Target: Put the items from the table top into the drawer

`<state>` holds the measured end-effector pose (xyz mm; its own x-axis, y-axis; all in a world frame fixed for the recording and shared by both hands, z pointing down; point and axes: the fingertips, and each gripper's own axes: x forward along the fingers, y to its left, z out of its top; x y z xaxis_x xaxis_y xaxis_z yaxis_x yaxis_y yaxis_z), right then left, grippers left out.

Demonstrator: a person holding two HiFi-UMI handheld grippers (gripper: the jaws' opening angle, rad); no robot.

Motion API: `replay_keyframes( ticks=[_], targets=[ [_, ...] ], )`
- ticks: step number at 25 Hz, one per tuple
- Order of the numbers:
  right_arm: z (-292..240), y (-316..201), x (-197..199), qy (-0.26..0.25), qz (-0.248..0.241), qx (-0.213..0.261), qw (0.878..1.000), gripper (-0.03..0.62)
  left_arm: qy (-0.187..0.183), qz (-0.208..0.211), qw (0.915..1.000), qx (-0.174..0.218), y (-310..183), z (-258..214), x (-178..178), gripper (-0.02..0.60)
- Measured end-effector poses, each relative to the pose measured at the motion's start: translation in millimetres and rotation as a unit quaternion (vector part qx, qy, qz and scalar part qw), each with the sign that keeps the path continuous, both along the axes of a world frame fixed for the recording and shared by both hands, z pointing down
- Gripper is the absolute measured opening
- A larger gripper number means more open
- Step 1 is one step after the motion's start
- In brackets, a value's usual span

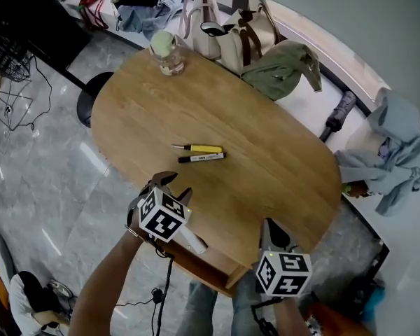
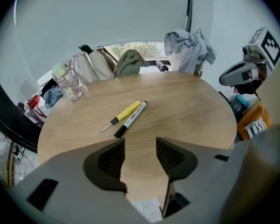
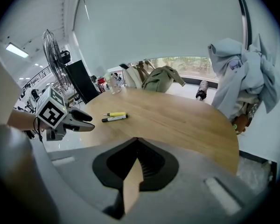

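A yellow-handled screwdriver point(image 1: 199, 148) point(image 2: 126, 111) point(image 3: 115, 114) and a black-and-white marker point(image 1: 201, 158) point(image 2: 130, 118) point(image 3: 115, 118) lie side by side on the oval wooden table point(image 1: 266, 138). My left gripper point(image 1: 177, 184) point(image 2: 140, 148) is open and empty over the table's near edge, a short way from the two items. The right gripper point(image 1: 267, 224) point(image 3: 137, 141) is shut on nothing at the near right edge. Under the near edge, a wooden drawer point(image 1: 208, 266) stands pulled out, with something white point(image 2: 147, 210) showing in it.
A glass jar point(image 1: 168, 53) holding something green stands at the table's far end. Bags point(image 1: 227, 33) and an olive garment point(image 1: 283, 65) lie on the ledge behind. Grey clothing point(image 1: 395, 152) hangs at the right. A black stool point(image 1: 91, 96) stands at the left.
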<state>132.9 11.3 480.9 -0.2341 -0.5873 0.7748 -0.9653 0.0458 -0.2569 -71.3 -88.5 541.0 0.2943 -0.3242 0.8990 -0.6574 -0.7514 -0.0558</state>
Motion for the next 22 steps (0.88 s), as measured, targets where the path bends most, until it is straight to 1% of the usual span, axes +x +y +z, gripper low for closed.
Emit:
replay_keyframes(
  ticks=[6,10,14,16,19,22],
  targets=[
    [6,-2,9,0.008,0.009,-0.007,1.000,0.005,-0.003,0.024,0.9997,0.002,-22,10,3,0.207],
    [11,-1,13,0.010,0.017,-0.013,1.000,0.005,-0.013,0.059,0.9982,-0.004,-34,18,5,0.207],
    [15,-2,17,0.012,0.023,-0.019,0.999,0.005,-0.028,0.108,0.9936,-0.019,-43,29,6,0.207],
    [16,-3,18,0.011,0.026,-0.021,0.999,0.005,-0.040,0.119,0.9917,-0.026,-49,35,4,0.207],
    [16,-6,19,0.010,0.031,-0.024,0.999,0.005,-0.049,0.124,0.9903,-0.039,-55,42,0,0.207],
    [16,-9,21,0.008,0.031,-0.025,0.999,0.005,-0.063,0.152,0.9846,-0.059,-53,49,-2,0.207]
  ],
)
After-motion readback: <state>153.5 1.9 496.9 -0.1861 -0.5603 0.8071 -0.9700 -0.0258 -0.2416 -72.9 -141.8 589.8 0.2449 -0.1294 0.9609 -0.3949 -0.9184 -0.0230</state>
